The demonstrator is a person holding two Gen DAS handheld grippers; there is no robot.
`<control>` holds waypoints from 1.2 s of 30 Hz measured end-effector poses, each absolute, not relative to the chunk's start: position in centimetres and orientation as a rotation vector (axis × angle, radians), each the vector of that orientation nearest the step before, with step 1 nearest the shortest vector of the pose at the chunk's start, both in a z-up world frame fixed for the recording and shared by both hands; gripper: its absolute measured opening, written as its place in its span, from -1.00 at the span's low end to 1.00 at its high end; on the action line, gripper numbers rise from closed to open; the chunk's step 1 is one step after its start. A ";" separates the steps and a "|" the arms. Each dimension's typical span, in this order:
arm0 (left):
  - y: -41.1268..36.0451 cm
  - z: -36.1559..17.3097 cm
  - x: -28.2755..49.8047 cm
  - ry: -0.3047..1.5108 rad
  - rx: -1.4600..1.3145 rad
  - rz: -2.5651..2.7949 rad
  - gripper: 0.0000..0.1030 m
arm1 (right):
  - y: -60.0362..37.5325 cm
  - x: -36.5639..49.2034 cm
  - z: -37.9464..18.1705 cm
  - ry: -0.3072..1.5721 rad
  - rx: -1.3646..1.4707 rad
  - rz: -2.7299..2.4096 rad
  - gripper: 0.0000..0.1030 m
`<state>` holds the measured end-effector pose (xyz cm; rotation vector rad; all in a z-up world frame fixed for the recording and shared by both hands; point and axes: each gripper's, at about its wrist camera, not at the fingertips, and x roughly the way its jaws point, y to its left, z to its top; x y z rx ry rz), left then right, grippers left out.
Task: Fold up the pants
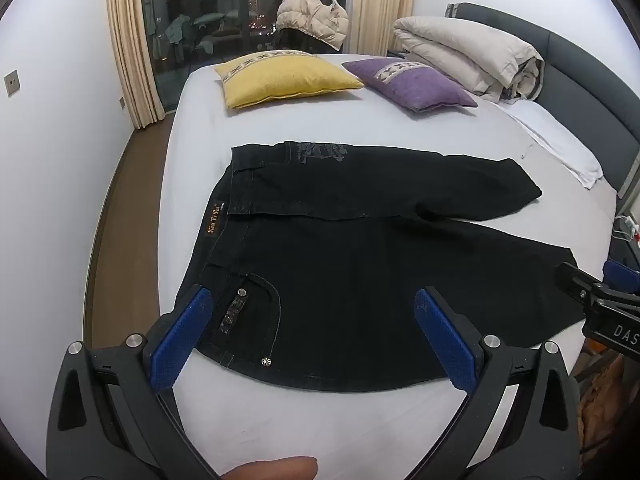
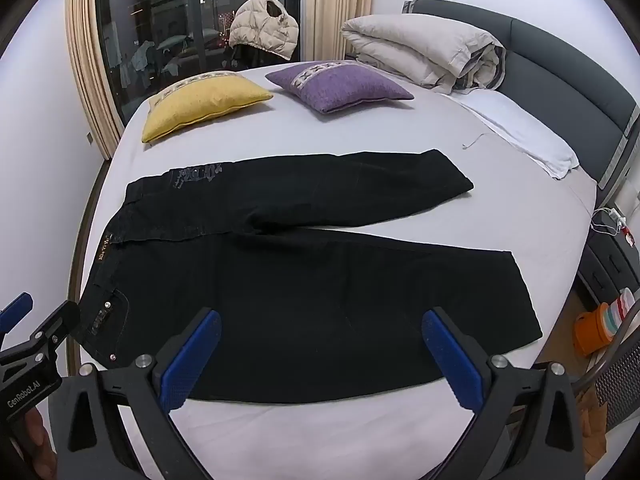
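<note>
Black pants point(image 1: 340, 264) lie flat on the white bed sheet point(image 1: 200, 128), waist to the left and both legs spread to the right. My left gripper point(image 1: 314, 300) hovers open over the near waist and its studded pocket point(image 1: 248, 316), with nothing between its blue pads point(image 1: 180, 336). In the right wrist view the pants point(image 2: 320, 292) fill the middle. My right gripper point(image 2: 322, 322) hangs open above the near leg, its blue pads point(image 2: 452, 356) clear of the cloth. Each gripper shows at the edge of the other's view.
A yellow cushion point(image 1: 280, 76) and a purple cushion point(image 1: 412, 82) lie on the far side of the bed. A rolled beige duvet point(image 1: 468, 56) and a white pillow point(image 2: 520, 128) sit by the grey headboard point(image 2: 560, 80). A puffy jacket point(image 1: 312, 12) hangs before the dark window.
</note>
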<state>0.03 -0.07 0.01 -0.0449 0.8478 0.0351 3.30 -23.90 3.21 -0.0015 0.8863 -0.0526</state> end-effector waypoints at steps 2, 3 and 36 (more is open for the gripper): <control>-0.2 0.0 0.1 0.847 -0.044 0.035 1.00 | -23.8 3.3 3.2 0.884 -0.006 -0.057 1.00; -0.2 0.1 0.1 0.846 -0.043 0.033 1.00 | -23.8 3.3 3.1 0.885 -0.007 -0.057 1.00; -0.2 -0.3 0.3 0.847 -0.047 0.035 1.00 | -23.4 3.0 3.1 0.883 -0.022 -0.059 1.00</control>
